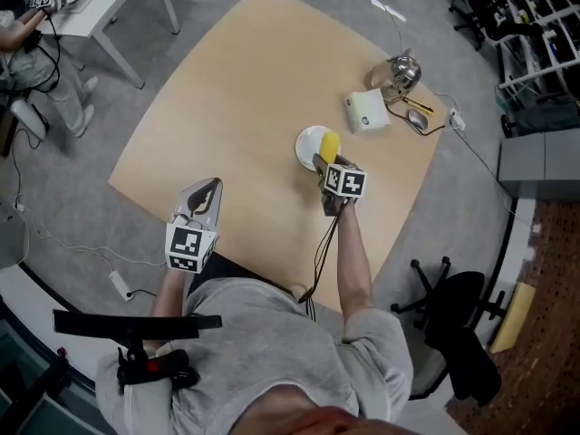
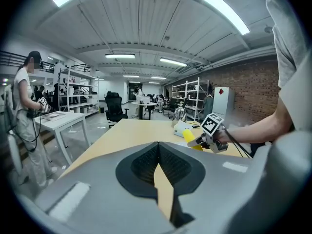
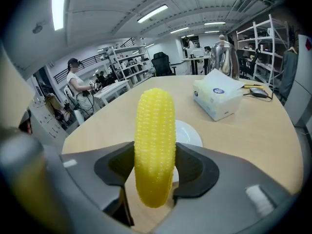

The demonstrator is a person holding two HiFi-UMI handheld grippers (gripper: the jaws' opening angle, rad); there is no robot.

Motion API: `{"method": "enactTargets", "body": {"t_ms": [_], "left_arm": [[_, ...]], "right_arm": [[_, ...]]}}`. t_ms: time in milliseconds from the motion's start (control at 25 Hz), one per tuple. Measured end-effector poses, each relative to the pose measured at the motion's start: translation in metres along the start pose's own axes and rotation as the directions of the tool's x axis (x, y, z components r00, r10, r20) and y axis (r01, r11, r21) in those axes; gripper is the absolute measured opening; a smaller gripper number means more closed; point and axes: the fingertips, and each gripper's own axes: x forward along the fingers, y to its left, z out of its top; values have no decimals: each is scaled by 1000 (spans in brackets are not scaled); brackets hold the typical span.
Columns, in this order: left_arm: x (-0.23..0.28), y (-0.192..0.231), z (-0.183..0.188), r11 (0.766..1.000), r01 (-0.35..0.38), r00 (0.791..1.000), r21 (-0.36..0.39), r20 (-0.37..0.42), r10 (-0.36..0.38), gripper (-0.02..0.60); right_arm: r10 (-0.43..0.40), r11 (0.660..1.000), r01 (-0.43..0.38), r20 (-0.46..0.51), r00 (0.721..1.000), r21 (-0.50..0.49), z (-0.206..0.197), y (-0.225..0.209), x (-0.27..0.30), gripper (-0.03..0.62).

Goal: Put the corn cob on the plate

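The yellow corn cob (image 3: 155, 145) stands upright between the jaws of my right gripper (image 3: 155, 172), which is shut on it. In the head view the corn cob (image 1: 330, 146) hangs over the near edge of the small white plate (image 1: 308, 141), with the right gripper (image 1: 328, 163) just behind it. The plate (image 3: 187, 133) shows behind the cob in the right gripper view. My left gripper (image 1: 205, 198) sits at the table's near left edge, shut and with nothing in it. From the left gripper view the corn cob (image 2: 190, 137) shows far off to the right.
A white tissue box (image 1: 366, 111), a metal kettle (image 1: 399, 72) and a small item with a cable (image 1: 417, 116) sit at the table's far right. An office chair (image 1: 449, 311) stands right of me. A person (image 1: 27, 71) stands by a white desk (image 1: 91, 3) at far left.
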Motion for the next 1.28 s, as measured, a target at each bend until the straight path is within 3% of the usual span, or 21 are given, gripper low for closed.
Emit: {"method": "enactTargets", "body": {"t_ms": [480, 1280], "left_arm": [[23, 18, -14, 1000, -4, 1000, -18, -27, 4, 20], [38, 18, -14, 999, 8, 999, -32, -54, -10, 20]], "right_arm": [[6, 999, -2, -131, 991, 32, -9, -4, 50, 250], [3, 999, 5, -182, 983, 47, -10, -6, 65, 250]]}}
